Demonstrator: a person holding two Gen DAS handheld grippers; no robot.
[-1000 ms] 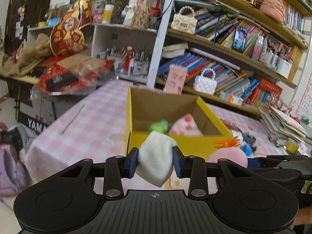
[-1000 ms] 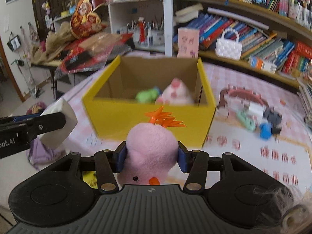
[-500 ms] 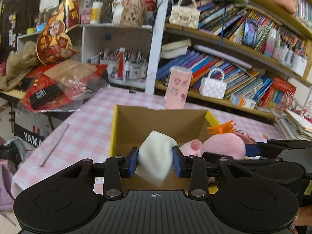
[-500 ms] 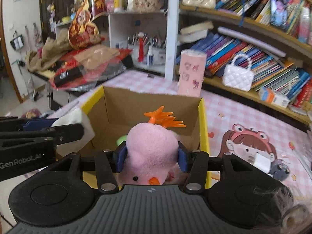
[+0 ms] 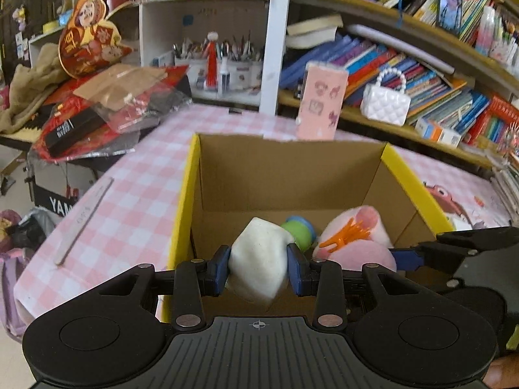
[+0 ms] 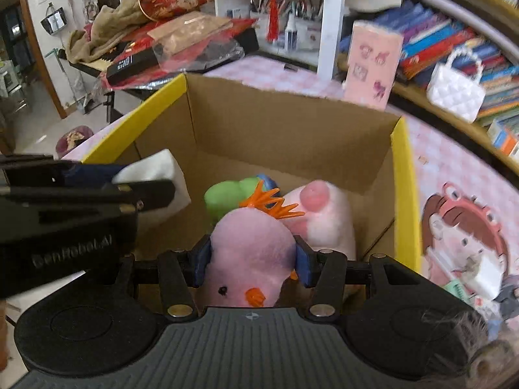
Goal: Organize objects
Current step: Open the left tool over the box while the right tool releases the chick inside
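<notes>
My left gripper (image 5: 258, 269) is shut on a white soft block (image 5: 258, 264) and hangs over the near left part of the yellow cardboard box (image 5: 185, 201). Beside it, my right gripper (image 6: 252, 264) is shut on a pink plush chick (image 6: 248, 253) with an orange crest, over the box's near side. On the box floor lie a green and blue toy (image 6: 227, 194) and a pink and white plush (image 6: 321, 217). In the right wrist view the left gripper (image 6: 142, 184) and its white block (image 6: 162, 175) show at the left. The left wrist view has the right gripper (image 5: 454, 249) and chick (image 5: 360, 253) at the right.
The box stands on a table with a pink checked cloth (image 5: 136, 194). A pink patterned cup (image 5: 321, 103) stands behind the box. Shelves of books (image 5: 421, 74) and a white handbag (image 5: 384, 102) line the back. A cartoon mat (image 6: 464, 236) lies right of the box, a ruler (image 5: 84, 220) to its left.
Both grippers have moved forward and down, from in front of the box to over its opening, each still holding its toy. The box now fills more of both views.
</notes>
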